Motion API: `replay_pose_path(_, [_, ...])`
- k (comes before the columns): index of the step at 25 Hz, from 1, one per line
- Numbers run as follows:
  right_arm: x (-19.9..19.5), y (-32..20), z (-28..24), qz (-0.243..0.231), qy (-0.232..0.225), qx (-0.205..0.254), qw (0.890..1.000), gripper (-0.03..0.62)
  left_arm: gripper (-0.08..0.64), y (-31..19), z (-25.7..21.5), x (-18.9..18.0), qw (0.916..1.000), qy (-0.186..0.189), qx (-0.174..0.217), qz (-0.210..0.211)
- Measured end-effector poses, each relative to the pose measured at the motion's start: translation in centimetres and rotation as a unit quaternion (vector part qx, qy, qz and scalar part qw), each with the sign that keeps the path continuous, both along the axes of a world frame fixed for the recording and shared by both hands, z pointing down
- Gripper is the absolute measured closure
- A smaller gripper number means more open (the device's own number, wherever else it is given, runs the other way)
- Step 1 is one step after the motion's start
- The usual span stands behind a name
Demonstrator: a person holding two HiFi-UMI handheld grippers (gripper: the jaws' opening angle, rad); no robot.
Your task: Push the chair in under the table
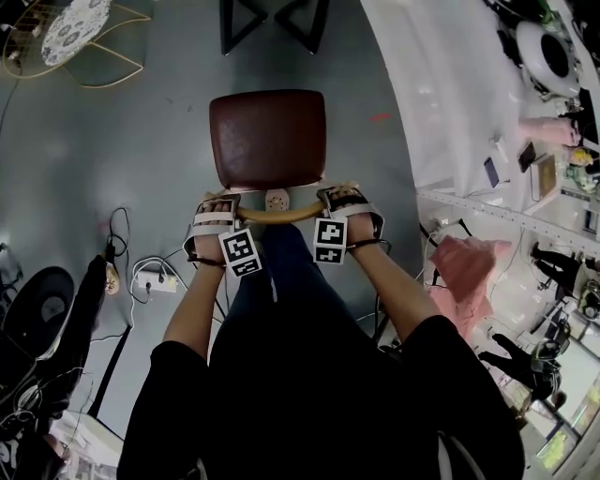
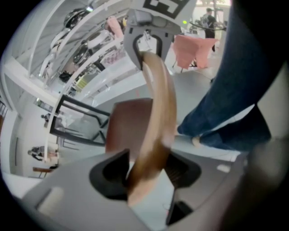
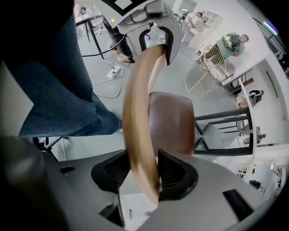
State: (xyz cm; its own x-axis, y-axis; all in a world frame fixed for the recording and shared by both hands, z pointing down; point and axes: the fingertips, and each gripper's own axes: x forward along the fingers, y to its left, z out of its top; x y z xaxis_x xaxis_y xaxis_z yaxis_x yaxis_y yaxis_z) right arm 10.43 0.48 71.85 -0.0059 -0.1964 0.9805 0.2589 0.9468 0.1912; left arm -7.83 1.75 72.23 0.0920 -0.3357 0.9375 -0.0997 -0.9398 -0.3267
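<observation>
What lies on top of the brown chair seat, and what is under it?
Nothing lies on the brown seat; its top is bare. Under it nothing can be seen in any view: the seat itself covers the chair legs. The left gripper and right gripper clamp the wooden backrest.

We are seeing bare grey floor (image 1: 169,159) lying open ahead of the chair (image 1: 267,139), up to the black table legs (image 1: 227,28). A white worktop (image 1: 441,103) is crowding the right side, and a cabled power strip (image 1: 155,279) is cluttering the floor at left.
</observation>
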Motion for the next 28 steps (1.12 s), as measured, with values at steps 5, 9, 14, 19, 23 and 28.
replay_pose_path(5, [-1.1,-2.3,0.0,0.016,-0.010,0.007,1.000,0.413,0.324,-3.0,0.2,-1.1,0.9999,-0.008,-0.002,0.008])
replay_pose_path(9, [-2.1,-4.2,0.1,0.022,-0.020,0.009,1.000,0.413,0.319,-5.3,0.3,-2.2,0.9998,-0.014,-0.007,0.009])
replay_pose_path(14, [-2.5,-6.9,0.0,0.023,-0.029,0.010,0.999,0.413,0.316,-8.4,0.4,-2.6,0.9997,-0.022,-0.011,0.007])
replay_pose_path(19, [-2.1,-10.4,0.1,0.021,-0.033,0.014,0.999,0.413,0.318,-11.8,0.6,-2.2,0.9995,-0.028,-0.015,-0.002])
replay_pose_path(23, [-1.4,-13.8,0.0,0.016,-0.032,0.019,0.999,0.413,0.318,-14.9,0.5,-1.6,0.9994,-0.031,-0.012,-0.011])
replay_pose_path(28, [-1.1,-17.1,0.1,0.015,-0.023,0.019,0.999,0.413,0.318,-17.9,0.7,-1.3,0.9991,-0.031,-0.024,-0.013])
